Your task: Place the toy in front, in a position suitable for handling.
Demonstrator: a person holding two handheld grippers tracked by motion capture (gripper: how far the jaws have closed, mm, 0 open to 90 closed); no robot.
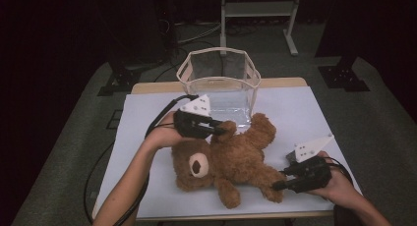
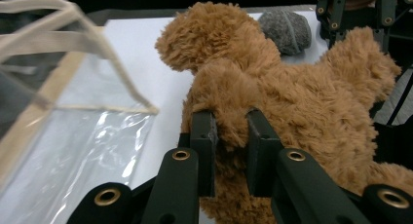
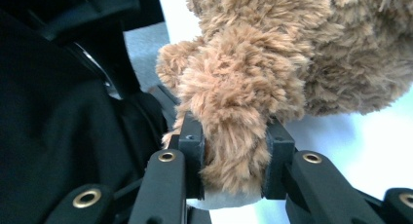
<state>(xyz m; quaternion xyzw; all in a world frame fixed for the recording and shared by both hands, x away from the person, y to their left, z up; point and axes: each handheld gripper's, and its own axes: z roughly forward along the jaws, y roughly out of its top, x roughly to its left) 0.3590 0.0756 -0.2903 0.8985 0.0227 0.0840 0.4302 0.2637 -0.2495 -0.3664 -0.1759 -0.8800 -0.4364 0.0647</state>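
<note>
Teddy bear (image 1: pixel 231 159), brown plush, lying near clear bag (image 1: pixel 220 83).
Arm being pinched by left gripper (image 1: pixel 220 129), leg by right gripper (image 1: pixel 279 179); fur-only holds are risking slippage.

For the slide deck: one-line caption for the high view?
Both grippers grip a brown teddy bear lying before a clear bag.

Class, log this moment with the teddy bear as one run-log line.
left gripper: shut on teddy bear arm | right gripper: shut on its leg | clear bag: open behind
</note>
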